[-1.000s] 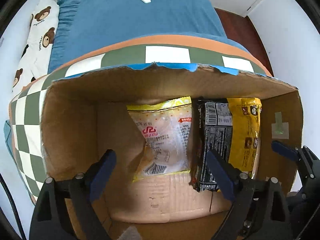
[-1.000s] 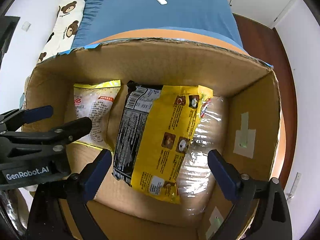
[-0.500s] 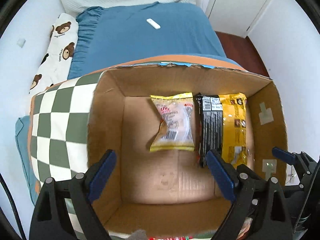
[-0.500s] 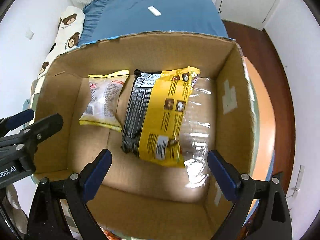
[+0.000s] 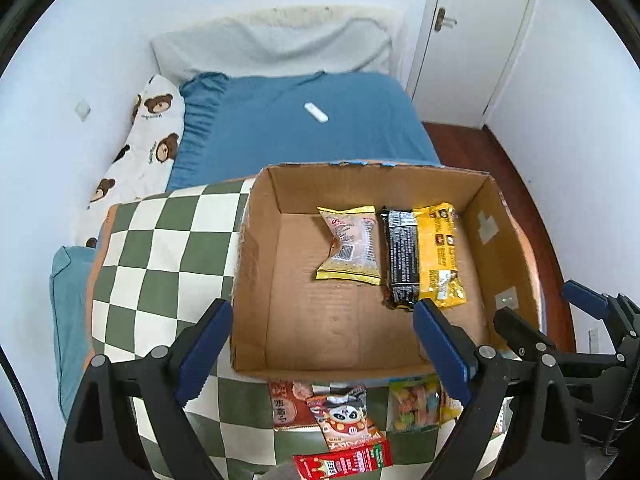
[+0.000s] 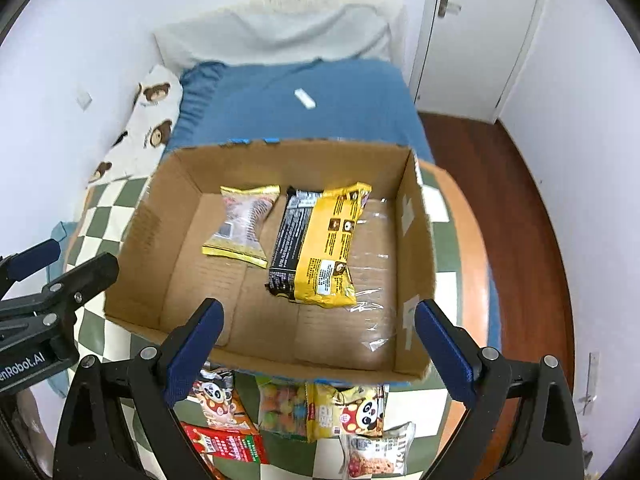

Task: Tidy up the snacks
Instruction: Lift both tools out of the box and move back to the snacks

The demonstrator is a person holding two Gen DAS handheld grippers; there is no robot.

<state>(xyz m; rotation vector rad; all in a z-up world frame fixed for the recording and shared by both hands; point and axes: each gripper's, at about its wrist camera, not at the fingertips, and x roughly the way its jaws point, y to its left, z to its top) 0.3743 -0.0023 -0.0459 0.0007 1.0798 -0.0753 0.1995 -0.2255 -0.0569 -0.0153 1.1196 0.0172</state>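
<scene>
An open cardboard box (image 5: 256, 264) (image 6: 416, 240) stands on a checkered table. Inside lie a pale yellow-edged snack bag (image 5: 350, 244) (image 6: 242, 226) and a yellow-and-black pack (image 5: 424, 256) (image 6: 320, 246), side by side. Several loose snack packs lie in front of the box: a red panda pack (image 5: 344, 420), a colourful candy bag (image 5: 414, 406) (image 6: 282, 408), a yellow panda pack (image 6: 346, 412) and a red box (image 6: 226, 442). My left gripper (image 5: 322, 354) and right gripper (image 6: 316, 350) are both open and empty, held above the box's near edge.
The green-and-white checkered table (image 5: 160, 240) has an orange rim. Behind it is a bed with a blue sheet (image 5: 296, 128), a bear-print pillow (image 5: 144, 140) and a white remote (image 5: 316, 113). A door (image 5: 472, 36) and wood floor (image 6: 516, 216) are at the right.
Both grippers have pulled back and up out of the box. The view has widened, so the whole box and the loose snacks in front of it now show.
</scene>
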